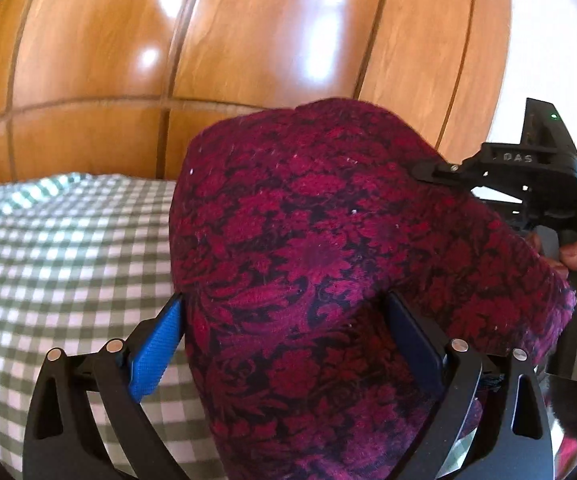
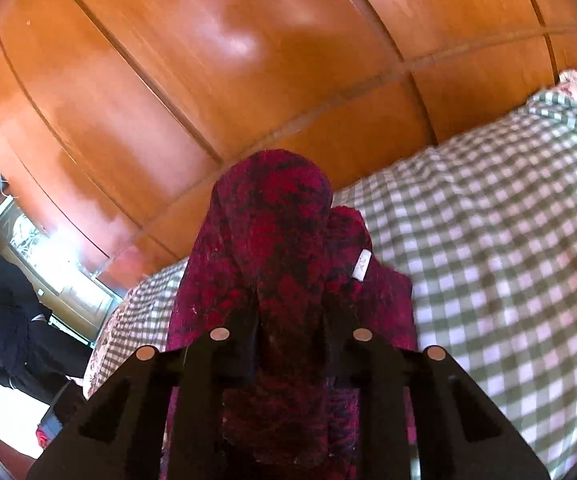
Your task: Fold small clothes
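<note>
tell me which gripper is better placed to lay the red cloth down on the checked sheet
Right, probably. The right gripper pinches a bunched fold of the red cloth; the left gripper stands wide, cloth merely draped between its fingers above the checked sheet.

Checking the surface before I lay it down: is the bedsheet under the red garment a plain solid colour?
No, the bedsheet under the red garment is a green-and-white check.

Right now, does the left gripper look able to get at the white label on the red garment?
Probably not: the left gripper has the garment between its jaws, and the label lies beyond the right gripper.
</note>
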{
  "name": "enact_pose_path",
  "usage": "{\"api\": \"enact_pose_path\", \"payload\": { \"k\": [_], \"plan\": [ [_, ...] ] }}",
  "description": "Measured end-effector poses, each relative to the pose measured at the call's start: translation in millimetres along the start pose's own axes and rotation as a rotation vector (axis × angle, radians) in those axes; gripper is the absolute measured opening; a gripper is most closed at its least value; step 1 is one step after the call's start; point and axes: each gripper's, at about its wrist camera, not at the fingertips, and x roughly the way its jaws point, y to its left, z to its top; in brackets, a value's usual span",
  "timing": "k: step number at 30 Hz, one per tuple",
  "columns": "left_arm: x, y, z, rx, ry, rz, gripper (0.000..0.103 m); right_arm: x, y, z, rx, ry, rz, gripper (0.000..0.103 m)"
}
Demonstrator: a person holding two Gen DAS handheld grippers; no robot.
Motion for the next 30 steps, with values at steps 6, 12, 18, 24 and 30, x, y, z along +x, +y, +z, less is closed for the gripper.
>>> {"api": "enact_pose_path", "payload": {
  "k": [6, 12, 18, 24, 30],
  "plan": [
    [25, -38, -11, 0.241, 0.038, 0.146, 0.099, 24, -58, -26, 0.117, 0.008, -0.069, 0.051],
    [21, -26, -10, 0.186, 0.023, 0.12, 0.099, -31, -7, -17, -0.009, -0.142, -0.198, 0.042],
    [16, -26, -10, 0.173, 0.014, 0.125, 0.099, -27, 79, -14, -0.309, -0.105, -0.186, 0.03],
    [1, -14, -14, 0.115, 0.018, 0.076, 0.099, 3, 60, -46, -0.298, -0.004, -0.288, 0.017],
    [-24, 7, -1, -0.031, -0.059, 0.018, 0.099, -16, -1, -81, -0.126, -0.09, -0.351, 0.015]
  ]
}}
